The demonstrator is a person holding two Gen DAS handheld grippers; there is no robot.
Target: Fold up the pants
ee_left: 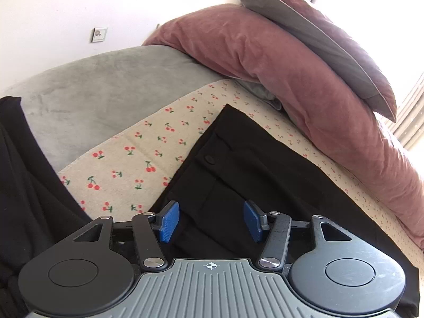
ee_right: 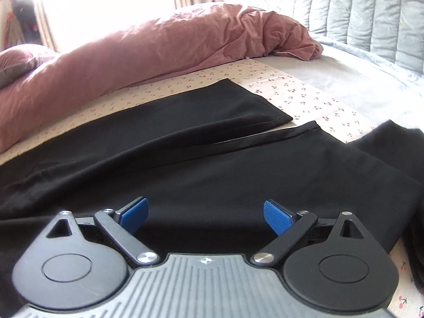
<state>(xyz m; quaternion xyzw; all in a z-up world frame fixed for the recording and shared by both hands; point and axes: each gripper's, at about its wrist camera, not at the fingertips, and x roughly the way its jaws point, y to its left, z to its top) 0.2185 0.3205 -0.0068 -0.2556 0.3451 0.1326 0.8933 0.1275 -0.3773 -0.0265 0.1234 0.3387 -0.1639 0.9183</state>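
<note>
Only the left gripper (ee_left: 211,221) saw the waistband button (ee_left: 209,159), only the right gripper (ee_right: 206,216) the pants (ee_right: 212,164) hems; both jaws gaped empty.

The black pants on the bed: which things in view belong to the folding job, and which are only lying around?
Belongs to the job:
- black pants, spread flat on the cherry-print sheet
- left gripper, open above the waistband
- right gripper, open above the legs

Just lying about:
- pink duvet
- pillow
- grey blanket
- another dark garment
</note>
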